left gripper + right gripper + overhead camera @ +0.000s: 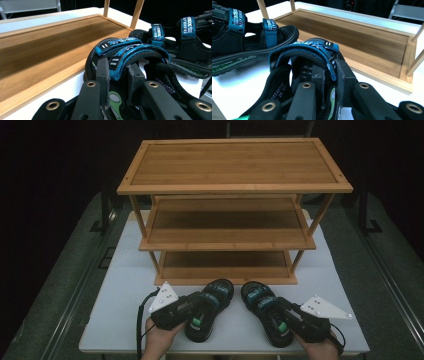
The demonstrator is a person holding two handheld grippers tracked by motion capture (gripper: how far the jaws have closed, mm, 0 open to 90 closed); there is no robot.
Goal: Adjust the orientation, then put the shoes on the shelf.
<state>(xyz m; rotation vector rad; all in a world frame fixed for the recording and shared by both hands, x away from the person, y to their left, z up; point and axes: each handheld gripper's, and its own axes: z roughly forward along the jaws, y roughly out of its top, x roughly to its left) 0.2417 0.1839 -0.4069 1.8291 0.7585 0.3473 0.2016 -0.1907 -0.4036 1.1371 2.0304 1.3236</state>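
Here both grippers' fingers clamp blue straps: left gripper (196, 316) on the left sandal (210, 307), stamped 105542037, right gripper (286, 319) on the right sandal (264, 307).

- White rectangular bench (125, 285) under even light.
- Three-tier bamboo shelf rack (235, 187) stands on it.
- Grey-green floor (55, 270) around.
- Black, dark backdrop (50, 155) behind.
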